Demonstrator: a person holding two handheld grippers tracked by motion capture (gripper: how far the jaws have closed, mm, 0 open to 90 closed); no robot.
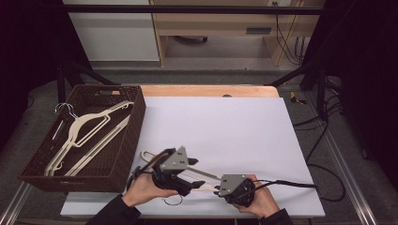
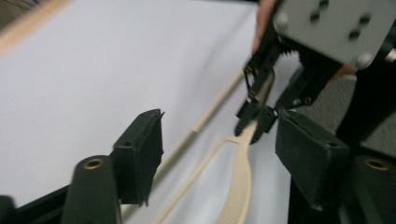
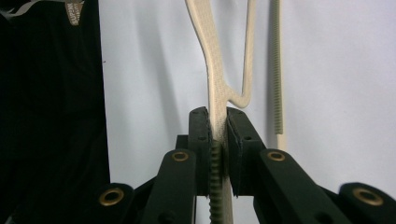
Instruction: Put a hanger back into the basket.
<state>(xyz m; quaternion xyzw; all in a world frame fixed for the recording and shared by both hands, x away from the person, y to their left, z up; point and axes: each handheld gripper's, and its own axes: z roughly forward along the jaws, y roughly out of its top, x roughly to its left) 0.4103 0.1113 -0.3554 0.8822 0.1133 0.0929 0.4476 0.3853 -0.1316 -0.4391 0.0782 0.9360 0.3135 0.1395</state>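
Note:
A cream plastic hanger [image 1: 209,175] lies on the white sheet [image 1: 225,126] near the front edge. My right gripper [image 1: 217,189] is shut on one arm of it; in the right gripper view the jaws [image 3: 217,122] pinch the ribbed arm of the hanger [image 3: 212,70]. My left gripper [image 1: 195,173] is open, and its jaws stand on either side of the same arm without touching it. In the left gripper view the hanger arm [image 2: 240,175] runs up between my open left gripper [image 2: 224,144] to the shut right gripper [image 2: 254,119] beyond.
A dark wicker basket [image 1: 136,122] at the left edge of the table holds more cream hangers [image 1: 89,124]. Cables trail off the table's right side [image 1: 324,187]. Wooden furniture stands behind the table.

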